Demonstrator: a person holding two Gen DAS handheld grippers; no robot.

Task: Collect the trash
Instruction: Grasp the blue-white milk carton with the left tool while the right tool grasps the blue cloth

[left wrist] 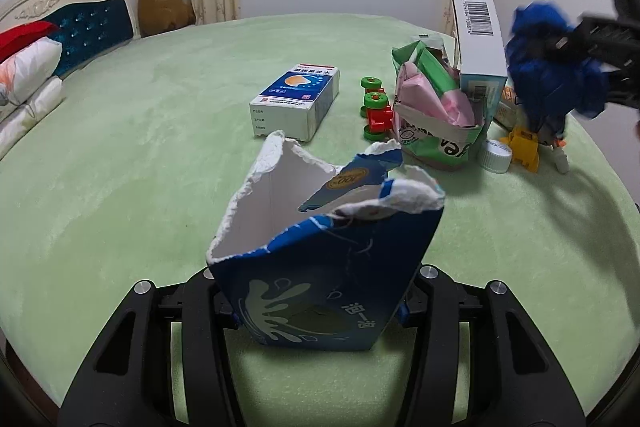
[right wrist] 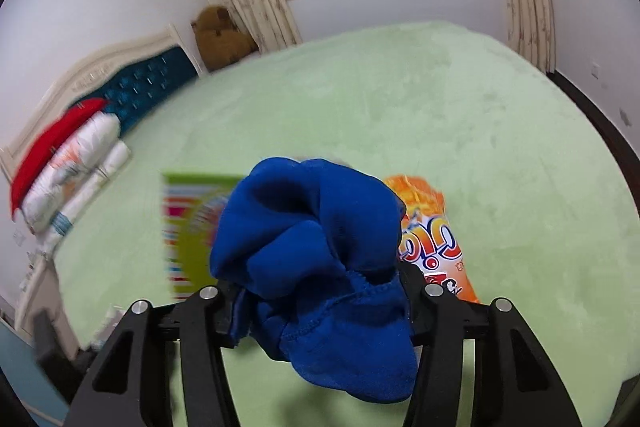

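My left gripper [left wrist: 320, 311] is shut on a torn blue and white carton [left wrist: 320, 247], held upright above the green bed cover with its ragged open top facing up. My right gripper [right wrist: 320, 307] is shut on a crumpled blue cloth [right wrist: 316, 259] that hangs between its fingers. In the left wrist view the same cloth [left wrist: 552, 79] and right gripper [left wrist: 580, 43] hover at the right, above a green bag [left wrist: 436, 115] stuffed with pink and green wrappers and a tall white box [left wrist: 476, 27].
A blue and white medicine box [left wrist: 298, 99] and a red and green toy [left wrist: 376, 111] lie mid-bed. A white cap [left wrist: 496, 155] and yellow toy [left wrist: 524, 147] sit by the bag. An orange snack bag [right wrist: 432, 239] and striped box [right wrist: 192, 227] lie under the cloth. Pillows [left wrist: 28, 79] lie left.
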